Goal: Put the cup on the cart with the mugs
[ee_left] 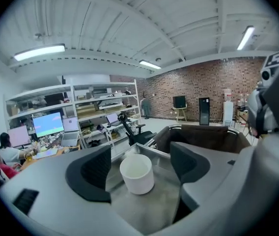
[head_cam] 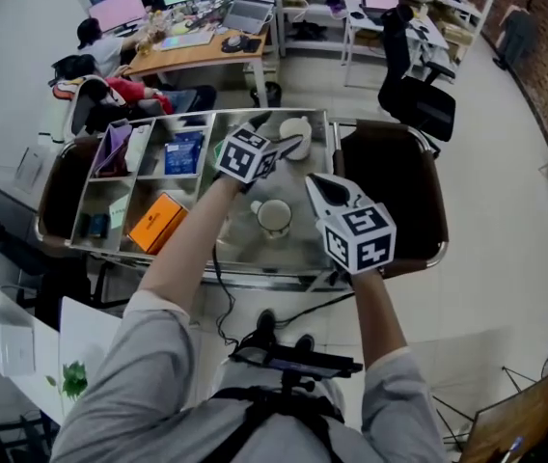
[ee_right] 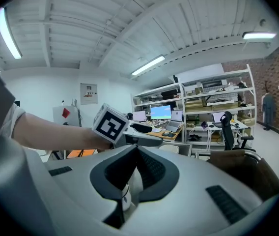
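A plain white cup (head_cam: 296, 131) stands upright near the far edge of the cart's metal tray (head_cam: 240, 244). In the left gripper view the cup (ee_left: 137, 173) sits between my left gripper's (ee_left: 142, 163) spread jaws, and neither pad touches it. From the head view, the left gripper (head_cam: 288, 144) reaches in from the left. A white mug (head_cam: 274, 217) with a handle stands in the tray's middle. Just to the mug's right, my right gripper (head_cam: 324, 189) hovers, and its jaws (ee_right: 135, 168) are shut with nothing held.
The cart's left half is split into compartments holding an orange box (head_cam: 158, 222), a blue pack (head_cam: 182, 152) and a purple item (head_cam: 115, 148). A dark brown bin (head_cam: 399, 186) hangs at the cart's right end. A person sits at a desk (head_cam: 202, 51) behind.
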Available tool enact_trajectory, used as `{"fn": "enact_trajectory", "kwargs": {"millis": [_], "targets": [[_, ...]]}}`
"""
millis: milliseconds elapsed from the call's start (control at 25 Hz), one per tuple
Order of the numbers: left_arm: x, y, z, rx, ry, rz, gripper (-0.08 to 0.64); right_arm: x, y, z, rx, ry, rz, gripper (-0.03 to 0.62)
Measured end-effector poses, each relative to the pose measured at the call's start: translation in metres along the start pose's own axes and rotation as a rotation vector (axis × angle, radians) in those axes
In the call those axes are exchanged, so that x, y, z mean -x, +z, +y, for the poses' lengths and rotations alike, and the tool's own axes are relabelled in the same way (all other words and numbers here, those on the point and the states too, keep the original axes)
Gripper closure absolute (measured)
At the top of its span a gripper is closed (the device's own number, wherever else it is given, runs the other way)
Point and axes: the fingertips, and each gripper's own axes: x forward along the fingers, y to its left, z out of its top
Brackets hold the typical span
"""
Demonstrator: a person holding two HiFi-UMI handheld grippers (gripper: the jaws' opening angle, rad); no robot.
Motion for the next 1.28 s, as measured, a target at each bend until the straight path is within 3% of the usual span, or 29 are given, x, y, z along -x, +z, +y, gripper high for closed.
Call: {"fn": "enact_trajectory", "kwargs": {"millis": [160, 400, 720, 1080, 1280], "targets": [[0.058, 0.018, -0.009, -0.001, 0.088, -0.061, 0.312, 0.021, -0.006, 0.004, -0.002, 0.012, -0.014, 0.589], [0.156, 0.010, -0.029, 0.047, 0.251, -0.107, 0.550, 0.063, -0.014, 0.018, -0.007, 0.045, -0.057, 0.589], [0.256, -0.028, -0.067, 0.099, 0.287, -0.151, 0.557, 0.096, -0.050, 0.059, -0.031, 0.026, -0.060, 0.589], [0.355, -0.115, -0.080, 0.229, 0.308, -0.128, 0.557, 0.114, -0.103, 0.128, -0.060, -0.063, -0.021, 0.589], [0.407, -0.172, -0.086, 0.257, 0.326, -0.092, 0.557, 0.119, -0.134, 0.166, -0.086, -0.105, -0.009, 0.589]]}}
